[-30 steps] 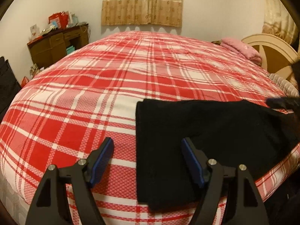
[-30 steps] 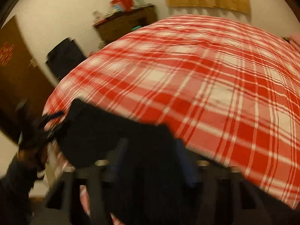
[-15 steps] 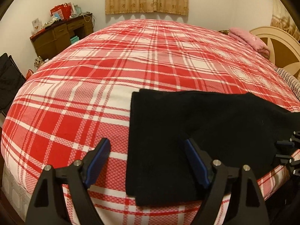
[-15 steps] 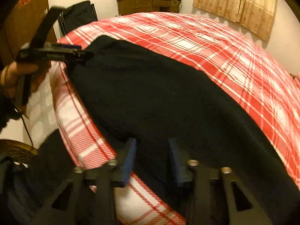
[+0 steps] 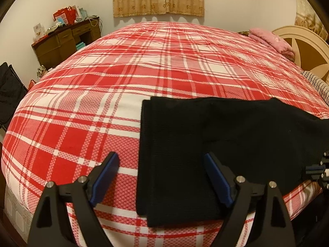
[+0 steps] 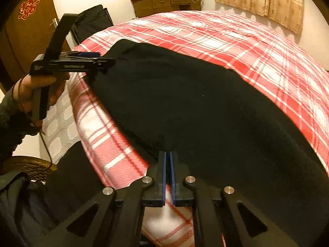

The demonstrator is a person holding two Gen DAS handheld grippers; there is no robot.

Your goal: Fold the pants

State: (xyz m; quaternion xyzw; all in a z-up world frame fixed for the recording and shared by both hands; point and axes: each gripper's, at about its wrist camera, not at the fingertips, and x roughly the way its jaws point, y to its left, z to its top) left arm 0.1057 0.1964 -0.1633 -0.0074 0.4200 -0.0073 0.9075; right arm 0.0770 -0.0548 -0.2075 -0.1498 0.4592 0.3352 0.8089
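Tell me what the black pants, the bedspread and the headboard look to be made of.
Black pants: soft, matte knit or fleece, probably; the surface shows a fine ribbed grain and no shine.
Bedspread: woven cotton-like cloth, matte; red and white plaid with a small checked weave.
Headboard: likely painted wood, cream rim with a smooth, slightly glossy look around brown panels; the exact material is unclear.

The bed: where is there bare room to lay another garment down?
Most of the plaid bedspread is bare: the wide stretch between the black pants and the curtained far wall, and the strip left of the pants. The near edge is crowded by the pants and both grippers; the headboard corner holds a pink bundle.
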